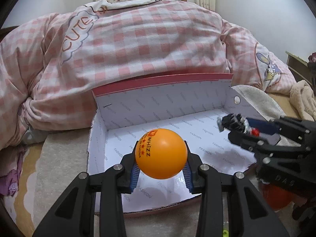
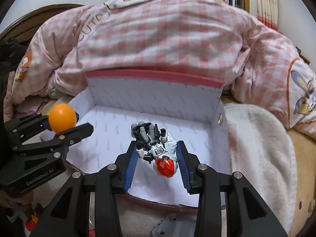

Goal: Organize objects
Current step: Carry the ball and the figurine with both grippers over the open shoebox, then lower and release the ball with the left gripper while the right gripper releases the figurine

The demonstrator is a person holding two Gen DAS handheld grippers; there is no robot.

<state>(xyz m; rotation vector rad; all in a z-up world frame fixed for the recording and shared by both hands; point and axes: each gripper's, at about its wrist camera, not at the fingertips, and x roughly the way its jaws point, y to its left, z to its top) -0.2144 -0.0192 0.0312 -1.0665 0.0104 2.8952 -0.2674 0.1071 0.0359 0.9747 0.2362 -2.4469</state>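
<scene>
An orange ping-pong ball [image 1: 161,154] printed "WHIZZ" sits between the blue pads of my left gripper [image 1: 161,152], which is shut on it above the near left part of an open white box [image 1: 158,102] with a pink rim. In the right wrist view the ball [image 2: 62,117] and left gripper [image 2: 76,122] hang over the box's left edge. My right gripper [image 2: 157,144] is shut on a small grey-and-white robot figure [image 2: 156,150] with a red helmet, held over the box [image 2: 154,92] floor. The figure [image 1: 235,123] and right gripper [image 1: 243,127] also show at the right of the left wrist view.
A pink checked quilt [image 1: 148,39] is piled behind the box. A white fluffy blanket [image 2: 256,138] lies to its right. A grey toy part [image 2: 167,225] and a red-orange toy [image 2: 31,221] lie in front of the box. An orange object [image 1: 276,197] sits under the right gripper.
</scene>
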